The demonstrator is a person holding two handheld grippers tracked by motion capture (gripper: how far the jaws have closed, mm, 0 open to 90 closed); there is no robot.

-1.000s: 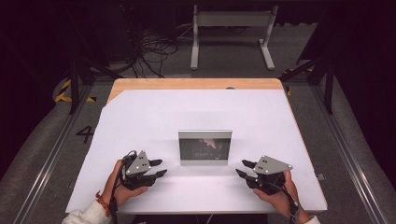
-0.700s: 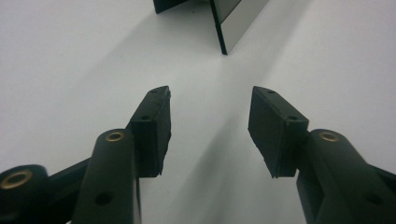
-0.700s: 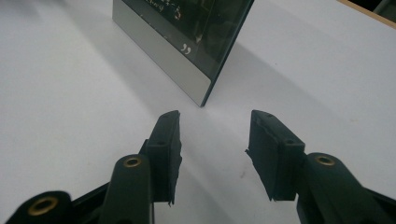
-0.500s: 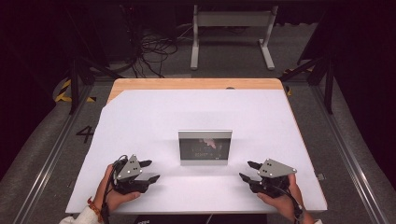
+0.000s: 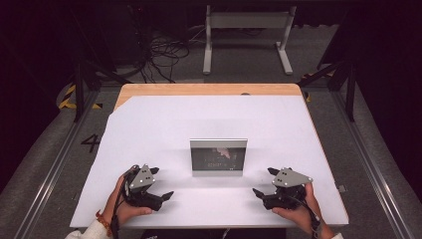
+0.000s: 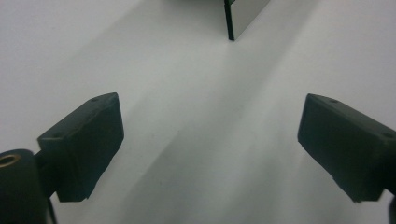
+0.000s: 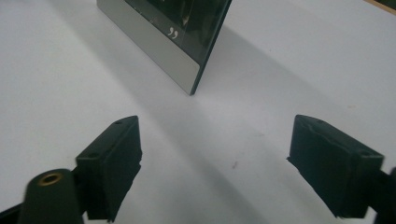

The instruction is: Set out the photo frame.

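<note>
Centre stage, the framed picture (image 5: 218, 157) stands upright on the white tabletop (image 5: 164, 124), a little nearer the person's edge than the middle, its dark glossy face and silver lower border turned toward the person. On one side sits the left gripper (image 5: 155, 186), jaws spread wide with bare tabletop between them, the frame's near corner (image 6: 243, 16) up ahead. On the other side, the right gripper (image 5: 265, 182) mirrors it, jaws wide apart and holding nothing, well clear of the frame's edge (image 7: 187, 42).
</note>
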